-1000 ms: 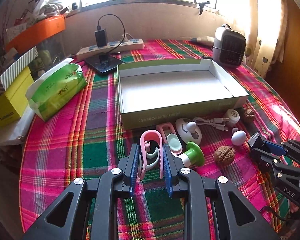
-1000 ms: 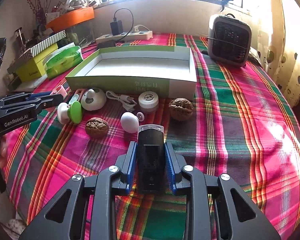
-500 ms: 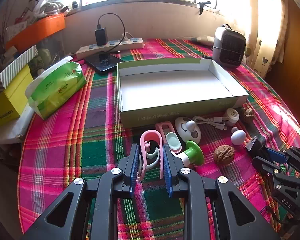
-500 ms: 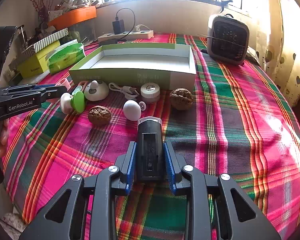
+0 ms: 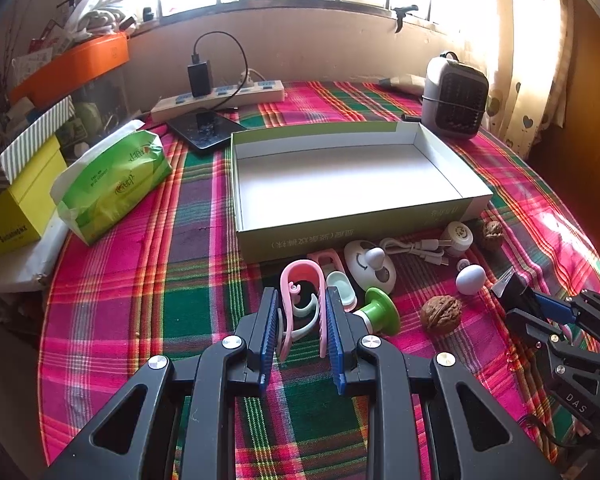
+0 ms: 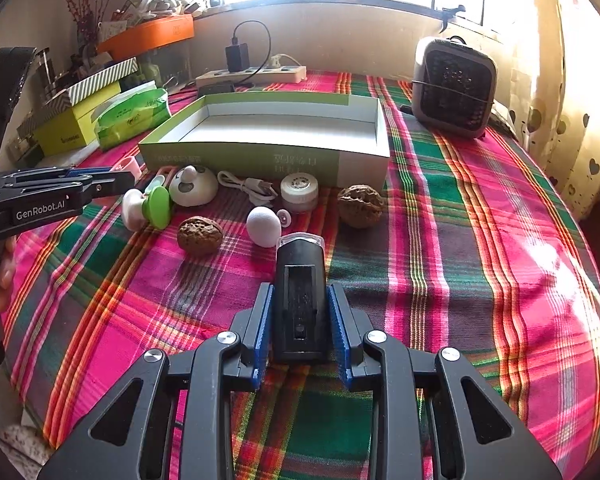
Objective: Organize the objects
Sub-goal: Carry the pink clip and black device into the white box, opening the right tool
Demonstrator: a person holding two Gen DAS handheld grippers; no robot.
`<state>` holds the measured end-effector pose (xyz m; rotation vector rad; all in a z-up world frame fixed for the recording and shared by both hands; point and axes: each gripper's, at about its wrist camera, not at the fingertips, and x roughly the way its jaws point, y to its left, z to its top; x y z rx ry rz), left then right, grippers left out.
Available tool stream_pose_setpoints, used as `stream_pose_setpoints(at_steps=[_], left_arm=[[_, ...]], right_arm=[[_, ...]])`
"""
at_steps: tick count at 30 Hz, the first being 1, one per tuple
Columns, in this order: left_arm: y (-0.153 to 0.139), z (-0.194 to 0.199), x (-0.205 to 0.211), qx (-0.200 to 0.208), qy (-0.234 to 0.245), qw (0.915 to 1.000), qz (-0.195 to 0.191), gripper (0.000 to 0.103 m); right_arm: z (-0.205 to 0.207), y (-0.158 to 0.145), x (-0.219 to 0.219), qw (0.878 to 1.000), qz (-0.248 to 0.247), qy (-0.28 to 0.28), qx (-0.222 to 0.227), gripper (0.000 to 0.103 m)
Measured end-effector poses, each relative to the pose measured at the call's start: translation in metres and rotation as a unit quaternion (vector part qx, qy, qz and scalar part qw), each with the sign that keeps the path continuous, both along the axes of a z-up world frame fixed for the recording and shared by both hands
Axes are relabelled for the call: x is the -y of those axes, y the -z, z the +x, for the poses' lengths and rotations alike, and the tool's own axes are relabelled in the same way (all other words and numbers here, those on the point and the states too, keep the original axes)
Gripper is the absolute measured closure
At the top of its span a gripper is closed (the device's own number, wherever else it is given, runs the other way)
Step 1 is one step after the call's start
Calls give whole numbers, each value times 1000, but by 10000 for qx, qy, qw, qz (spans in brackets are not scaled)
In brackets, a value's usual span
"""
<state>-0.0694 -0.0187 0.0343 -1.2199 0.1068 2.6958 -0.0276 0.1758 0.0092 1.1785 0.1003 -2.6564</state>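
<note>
Lifted slightly since earlier, the right gripper (image 6: 300, 312) stays clamped on the black device (image 6: 300, 300). Only the left view shows the left gripper (image 5: 302, 320) squeezing the pink clip (image 5: 302, 304) near the box (image 5: 340, 236) on the counter (image 5: 140, 280).

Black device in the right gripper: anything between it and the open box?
The right gripper is shut on the black device. Ahead of it, the white egg shape, round white cap and a walnut lie before the box. They are low, so lifting over should clear them.

Left gripper (image 5: 302, 312) clamped, right gripper (image 6: 300, 312) clamped, both angled down.
</note>
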Motion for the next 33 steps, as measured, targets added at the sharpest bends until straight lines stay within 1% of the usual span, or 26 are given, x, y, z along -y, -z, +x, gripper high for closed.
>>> stream_pose_setpoints(at_steps=[7, 10, 12, 14, 17, 23, 32, 33], left_arm=[[-11, -8, -2, -34, 42, 9999, 96, 82], [-18, -13, -4, -111, 54, 9999, 89, 82], [-21, -18, -5, -108, 80, 9998, 111, 82], [-23, -25, -7, -101, 109, 9998, 126, 82], [-26, -38, -9, -82, 136, 9997, 160, 82], [-27, -69, -13, 3, 131, 9996, 253, 82], [-22, -117, -19, 172, 103, 9994, 286, 82], [-20, -122, -21, 199, 67, 9995, 226, 82]], right_arm=[[-9, -20, -5, 9997, -198, -19, -103, 74], [-15, -28, -6, 9995, -280, -46, -156, 74], [-22, -33, -8, 9991, -395, -68, -113, 74], [-30, -39, -9, 9990, -409, -64, -139, 74], [-46, -47, -8, 9991, -369, -99, -173, 74], [-84, -54, -8, 9991, -400, -132, -89, 74], [-140, -48, -6, 9991, -392, -81, 161, 74], [-146, -46, -6, 9990, -403, -47, 209, 74]])
